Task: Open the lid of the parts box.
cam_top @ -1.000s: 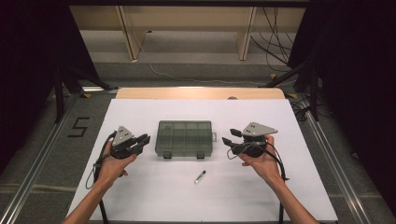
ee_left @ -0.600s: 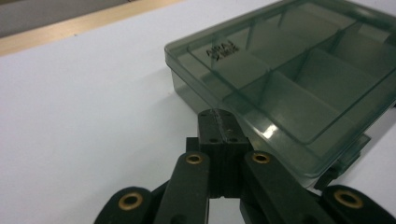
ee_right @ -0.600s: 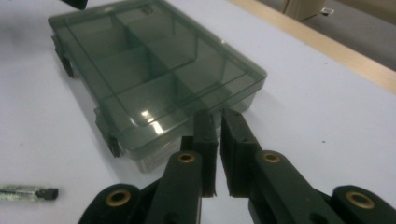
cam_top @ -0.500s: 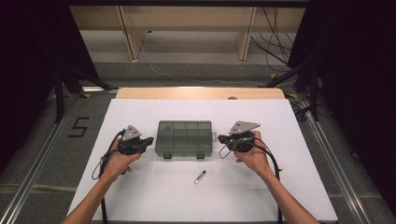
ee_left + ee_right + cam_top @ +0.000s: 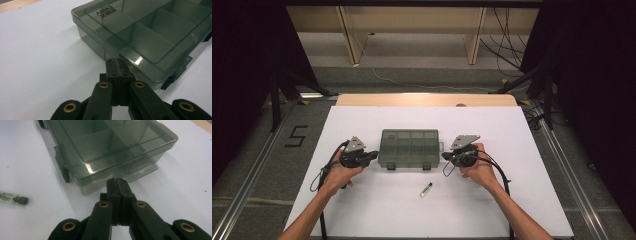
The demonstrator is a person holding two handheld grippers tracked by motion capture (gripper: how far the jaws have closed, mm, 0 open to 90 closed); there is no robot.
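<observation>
One compartment box [image 5: 409,148] on the white worktop [image 5: 362,210], smoky clear plastic, lid down, two black latches on the edge facing you. One small vial [image 5: 426,189] with a dark cap lies loose on the worktop just in front of the box, nearer your right side. Two hand-held grippers, one each side of the box. Your left hand-held gripper [image 5: 373,156] has its jaws pressed fully together, nothing between them, tip right at the box's left end wall; in the left gripper view [image 5: 117,65] whether it touches can't be told. Your right hand-held gripper [image 5: 445,156] has just been closing and is now shut too, empty, tip just beside the box's right end, near the small tab there [image 5: 119,184]. Box sits mid-worktop, long axis running left to right across you, lid up, flat. Vial lies tilted diagonally, cap end toward you. Nothing stands between either tip and the box; cables trail back off both grippers.
</observation>
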